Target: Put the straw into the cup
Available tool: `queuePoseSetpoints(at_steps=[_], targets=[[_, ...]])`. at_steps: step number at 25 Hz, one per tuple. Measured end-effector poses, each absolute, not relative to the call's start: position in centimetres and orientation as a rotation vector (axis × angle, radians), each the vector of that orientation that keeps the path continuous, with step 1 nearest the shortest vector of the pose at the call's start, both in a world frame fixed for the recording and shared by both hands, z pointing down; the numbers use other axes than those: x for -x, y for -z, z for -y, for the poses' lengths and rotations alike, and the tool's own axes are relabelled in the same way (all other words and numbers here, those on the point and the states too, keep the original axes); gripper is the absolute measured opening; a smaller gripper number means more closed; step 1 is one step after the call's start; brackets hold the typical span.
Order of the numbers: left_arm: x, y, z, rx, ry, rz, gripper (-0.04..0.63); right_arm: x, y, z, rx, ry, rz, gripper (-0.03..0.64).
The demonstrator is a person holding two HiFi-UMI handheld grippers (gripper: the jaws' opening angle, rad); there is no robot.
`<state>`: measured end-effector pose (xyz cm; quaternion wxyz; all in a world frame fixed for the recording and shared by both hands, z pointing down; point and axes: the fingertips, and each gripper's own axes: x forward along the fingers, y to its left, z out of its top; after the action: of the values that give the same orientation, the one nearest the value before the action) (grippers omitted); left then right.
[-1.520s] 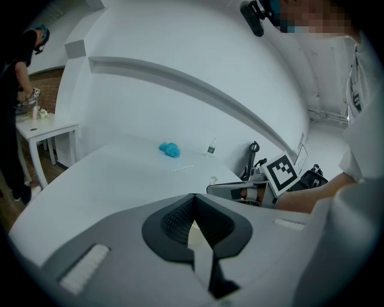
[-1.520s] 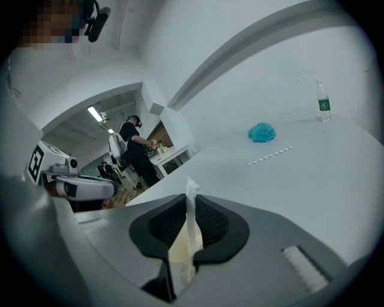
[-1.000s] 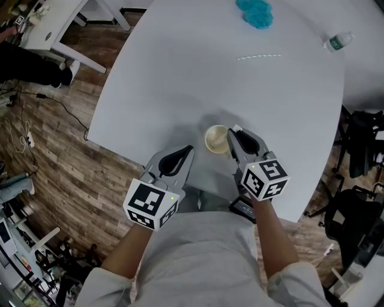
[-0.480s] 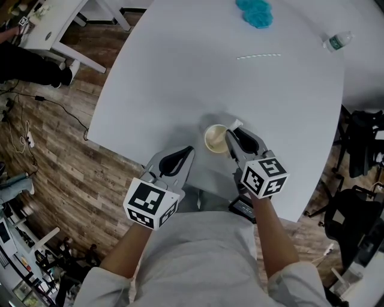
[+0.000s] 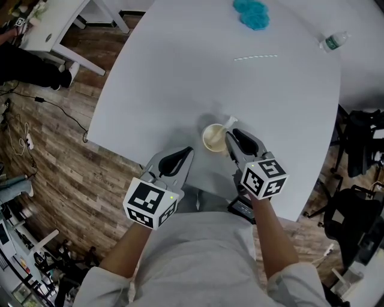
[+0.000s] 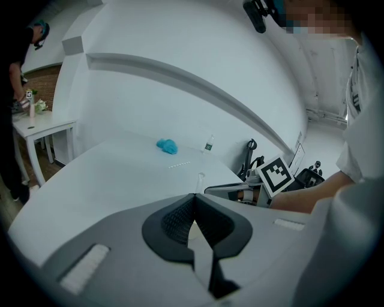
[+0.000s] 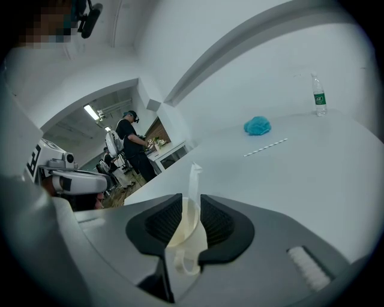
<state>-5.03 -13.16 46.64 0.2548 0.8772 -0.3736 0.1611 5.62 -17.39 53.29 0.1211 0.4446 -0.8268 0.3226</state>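
A cream cup (image 5: pixel 214 137) stands on the white table (image 5: pixel 180 72) near its front edge. A pale straw (image 5: pixel 228 123) stands in the cup, leaning toward the upper right. My right gripper (image 5: pixel 230 138) sits just right of the cup; its jaws are opening and grip nothing. In the right gripper view the straw (image 7: pixel 193 180) and cup (image 7: pixel 191 231) show through the gap between the jaws, untouched by the pads. My left gripper (image 5: pixel 189 150) rests left of the cup, shut and empty; its pads meet in the left gripper view (image 6: pixel 195 196).
A second straw (image 5: pixel 256 57) lies farther back on the table, with a blue cloth (image 5: pixel 251 12) and a water bottle (image 5: pixel 331 41) beyond it. A dark flat device (image 5: pixel 243 208) lies at the table's front edge. Wooden floor is left; dark chairs (image 5: pixel 360 150) are right.
The straw left the right gripper's tips and now leans in the cup. The right jaws have spread apart. The left gripper has not moved.
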Motion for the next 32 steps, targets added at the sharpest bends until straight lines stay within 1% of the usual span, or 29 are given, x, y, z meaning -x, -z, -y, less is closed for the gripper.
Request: queuePoseSetpoints(at_steps=[5, 11, 16, 32], targets=[[4.9, -46.1, 12.7, -2.394, -0.427, 1.021, 0.018, -5.9, -52.5, 16.9, -1.319, -0.916, 2.423, 0.095], [4.9, -45.4, 11.9, -2.408, -0.410, 1.038, 0.018, -6.4, -51.1, 16.1, -1.347, -0.866, 2.438, 0.057], [4.5, -44.5, 10.9, -2.421, -0.393, 1.047, 0.018, -6.9, -49.4, 15.0, -1.368, -0.825, 2.463, 0.008], [4.5, -42.0, 8.0, -2.461, -0.363, 1.097, 0.018, -6.6, -43.9, 10.8, -1.297, -0.718, 2.548, 0.006]])
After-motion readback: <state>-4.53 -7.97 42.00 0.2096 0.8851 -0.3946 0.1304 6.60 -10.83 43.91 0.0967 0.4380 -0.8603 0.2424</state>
